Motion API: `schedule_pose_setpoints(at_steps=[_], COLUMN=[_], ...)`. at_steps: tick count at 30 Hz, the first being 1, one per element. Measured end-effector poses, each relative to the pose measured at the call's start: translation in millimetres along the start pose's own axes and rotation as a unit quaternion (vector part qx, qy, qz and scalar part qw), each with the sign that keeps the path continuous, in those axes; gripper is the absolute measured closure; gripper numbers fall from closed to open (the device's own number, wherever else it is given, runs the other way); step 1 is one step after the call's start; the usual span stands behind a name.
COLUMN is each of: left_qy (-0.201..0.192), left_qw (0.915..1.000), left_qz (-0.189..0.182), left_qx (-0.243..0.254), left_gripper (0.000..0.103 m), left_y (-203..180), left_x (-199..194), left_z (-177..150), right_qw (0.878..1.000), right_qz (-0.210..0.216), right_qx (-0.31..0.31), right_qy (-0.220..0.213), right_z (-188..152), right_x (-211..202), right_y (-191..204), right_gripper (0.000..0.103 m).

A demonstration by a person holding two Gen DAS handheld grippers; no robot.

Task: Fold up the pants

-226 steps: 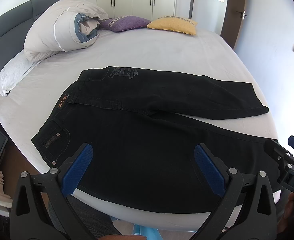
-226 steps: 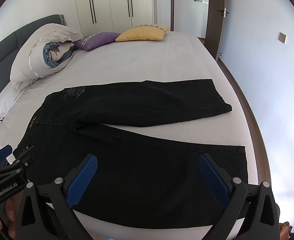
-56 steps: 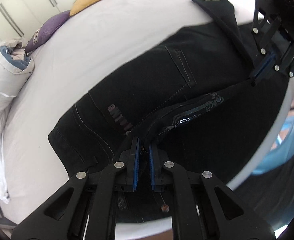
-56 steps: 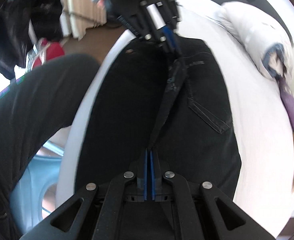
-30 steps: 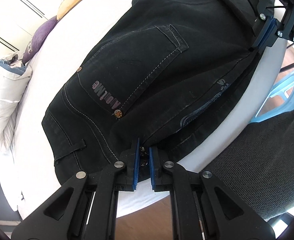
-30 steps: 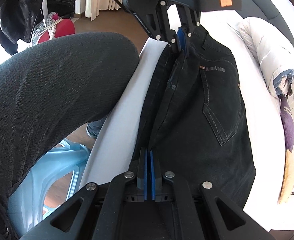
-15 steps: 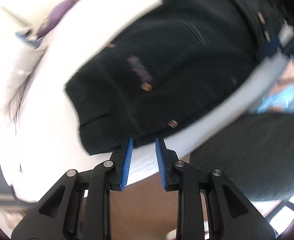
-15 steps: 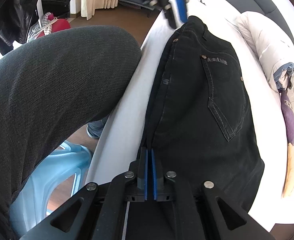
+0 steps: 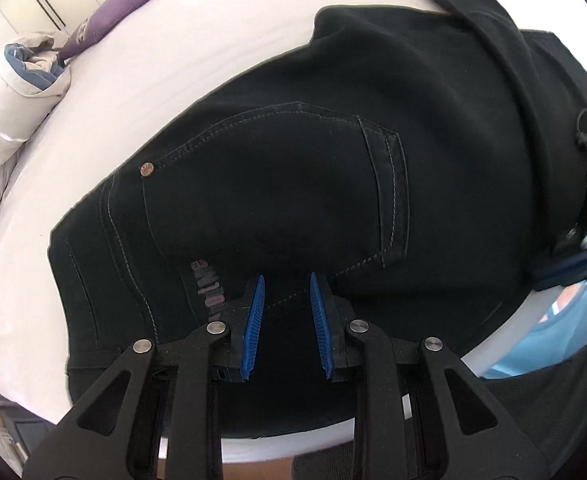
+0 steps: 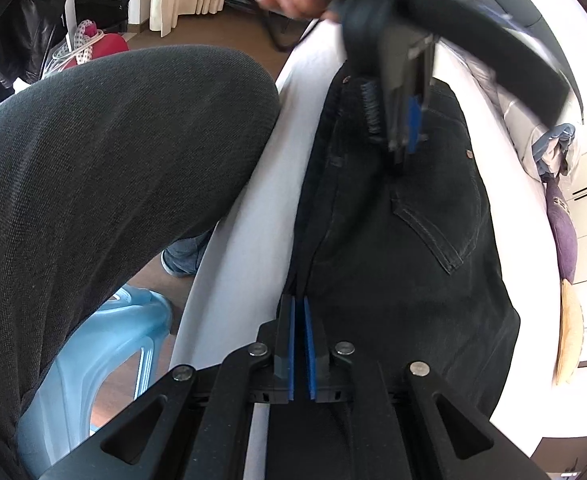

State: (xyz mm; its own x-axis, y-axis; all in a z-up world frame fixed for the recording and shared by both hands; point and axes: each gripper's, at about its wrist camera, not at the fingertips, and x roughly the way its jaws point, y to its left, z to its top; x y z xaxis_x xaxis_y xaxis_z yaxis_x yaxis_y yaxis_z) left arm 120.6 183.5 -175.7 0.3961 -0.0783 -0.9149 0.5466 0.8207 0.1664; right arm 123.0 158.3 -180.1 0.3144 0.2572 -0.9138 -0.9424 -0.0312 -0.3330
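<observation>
The left gripper [image 9: 284, 286] fingers hover parted over the pants [image 9: 293, 184]; the right gripper [image 10: 299, 304] fingers, just loosening, pinch their edge.

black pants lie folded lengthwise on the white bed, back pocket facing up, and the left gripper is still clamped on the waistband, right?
Not quite. The black pants lie on the white bed with the back pocket up, but the left gripper has just opened. In the left wrist view its blue pads stand apart above the fabric, gripping nothing.

pants [image 9: 313, 152] on bed [image 9: 173, 60] edge, pillows [image 9: 105, 20] beyond, stool [image 10: 105, 344] beside bed
</observation>
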Motion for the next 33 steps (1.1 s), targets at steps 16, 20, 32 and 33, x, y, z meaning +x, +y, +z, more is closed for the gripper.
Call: schedule_pose_setpoints(at_steps=[16, 20, 32, 33], left_qy=[-0.057, -0.01, -0.023, -0.025], left_qw=[0.997, 0.9987, 0.992, 0.9911], left_qz=[-0.025, -0.029, -0.066, -0.07], left_qx=[-0.046, -0.041, -0.105, -0.111], left_gripper=[0.08, 0.08, 0.08, 0.08], left_y=[-17.7, -40.4, -18.1, -21.6], left_x=[-12.3, 36.4, 46.0, 42.6], left_z=[93.6, 85.8, 72.3, 71.8], right_qw=[0.909, 0.808, 0.629, 0.625], right_qz=[0.074, 0.052, -0.006, -0.009], right_qx=[0.393, 0.574, 0.777, 0.779], right_qy=[-0.118, -0.123, 0.034, 0.059], right_z=[-82.6, -183.9, -313.3, -321.8], right_x=[-72.2, -91.2, -28.6, -20.9], right_y=[-82.6, -155.8, -343.8, -346.8], right_gripper=[0.059, 0.043, 0.022, 0.022])
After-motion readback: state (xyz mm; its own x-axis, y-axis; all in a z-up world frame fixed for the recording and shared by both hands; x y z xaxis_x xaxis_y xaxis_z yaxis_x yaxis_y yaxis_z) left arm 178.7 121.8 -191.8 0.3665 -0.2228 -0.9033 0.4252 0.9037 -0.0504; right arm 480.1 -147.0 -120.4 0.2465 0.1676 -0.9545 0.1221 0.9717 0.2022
